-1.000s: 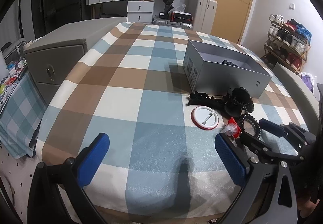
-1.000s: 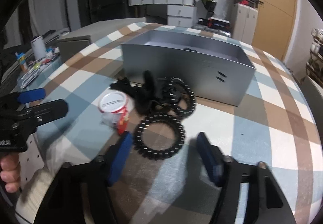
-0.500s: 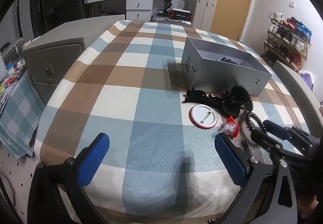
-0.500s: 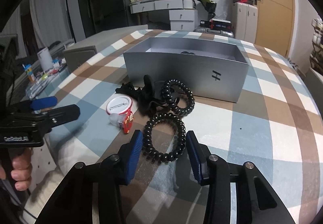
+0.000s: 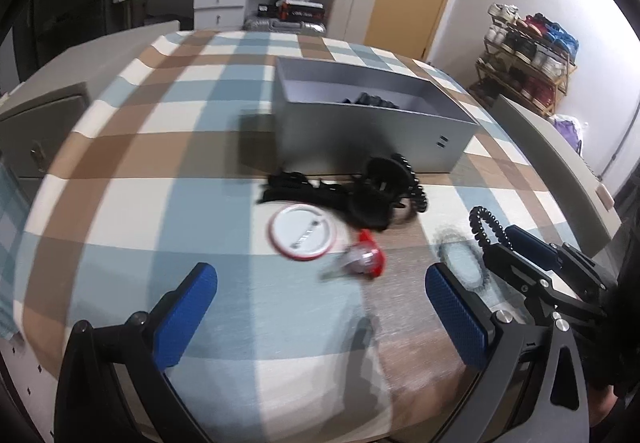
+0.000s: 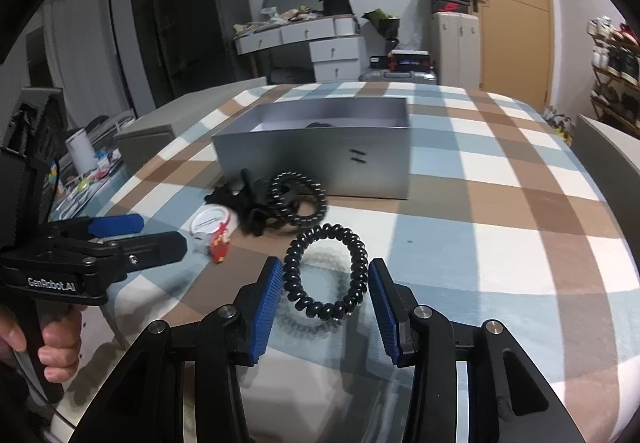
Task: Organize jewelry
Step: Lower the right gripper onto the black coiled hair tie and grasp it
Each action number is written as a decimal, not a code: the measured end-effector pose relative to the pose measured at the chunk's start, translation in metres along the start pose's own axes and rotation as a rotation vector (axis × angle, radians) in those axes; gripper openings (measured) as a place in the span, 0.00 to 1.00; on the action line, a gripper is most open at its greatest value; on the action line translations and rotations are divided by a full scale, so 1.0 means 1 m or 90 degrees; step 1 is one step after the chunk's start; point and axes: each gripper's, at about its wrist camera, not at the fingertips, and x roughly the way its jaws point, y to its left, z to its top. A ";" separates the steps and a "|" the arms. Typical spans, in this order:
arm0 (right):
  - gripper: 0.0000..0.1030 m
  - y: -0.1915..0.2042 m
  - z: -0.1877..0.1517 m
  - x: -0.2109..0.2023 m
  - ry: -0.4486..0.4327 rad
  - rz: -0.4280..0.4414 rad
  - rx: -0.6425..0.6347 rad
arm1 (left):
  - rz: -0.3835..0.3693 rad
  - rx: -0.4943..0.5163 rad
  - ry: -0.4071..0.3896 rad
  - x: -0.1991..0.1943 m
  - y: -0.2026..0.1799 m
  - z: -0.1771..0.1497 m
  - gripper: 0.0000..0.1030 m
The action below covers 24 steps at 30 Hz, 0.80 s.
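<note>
My right tool [image 6: 326, 297] gripped the coil tie [image 6: 326, 273] off the desk [image 6: 480, 243], the box [image 6: 316, 147] lying up-frame ahead; my left tool [image 5: 320, 317] gaped empty.

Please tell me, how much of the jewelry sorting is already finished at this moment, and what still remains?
Done: some dark pieces already lie inside the grey box. In hand: the right gripper has closed on a black spiral hair tie, which hangs above the tablecloth. Left: the black pile with another spiral tie, the white round badge and the small red piece wait on the cloth. The left gripper is open.
</note>
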 end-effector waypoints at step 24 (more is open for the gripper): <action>0.42 -0.023 -0.009 -0.025 -0.032 0.011 0.027 | 0.079 0.051 0.067 0.023 -0.029 0.005 0.62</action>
